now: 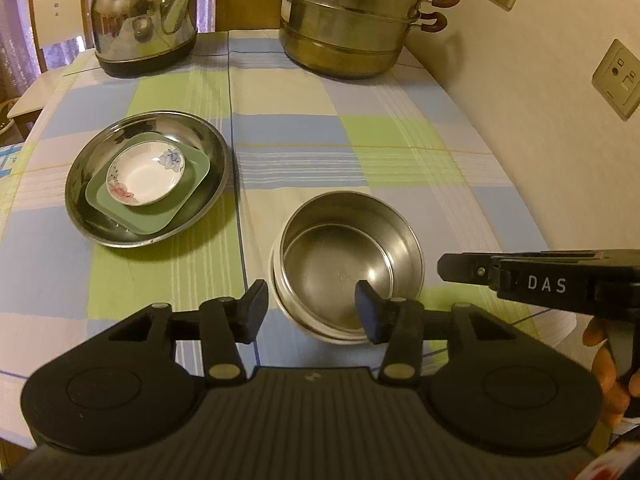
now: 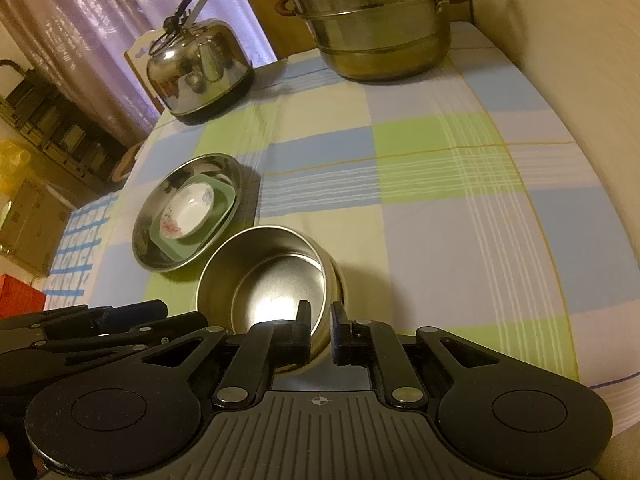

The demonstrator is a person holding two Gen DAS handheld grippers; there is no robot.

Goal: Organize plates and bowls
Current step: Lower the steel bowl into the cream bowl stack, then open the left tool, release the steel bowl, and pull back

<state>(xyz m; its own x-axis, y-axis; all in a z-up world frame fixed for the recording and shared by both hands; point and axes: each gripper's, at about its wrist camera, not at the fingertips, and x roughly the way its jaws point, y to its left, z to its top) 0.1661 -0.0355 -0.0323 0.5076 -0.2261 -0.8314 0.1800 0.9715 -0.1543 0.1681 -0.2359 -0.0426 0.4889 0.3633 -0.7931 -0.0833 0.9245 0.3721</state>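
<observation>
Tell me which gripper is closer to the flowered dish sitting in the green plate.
Left. The left gripper hangs open over the near rim of the steel bowl, on the side toward the flowered dish. The right gripper straddles that bowl's far-side wall.

Two nested steel bowls (image 1: pixel 344 264) sit at lower centre. At centre left, one steel plate (image 1: pixel 146 178) holds one green square plate (image 1: pixel 184 200) and one floral dish (image 1: pixel 146 176) (three stacked pieces). At the top: one kettle (image 1: pixel 144 20) and one tiered steamer pot (image 1: pixel 352 28).
</observation>
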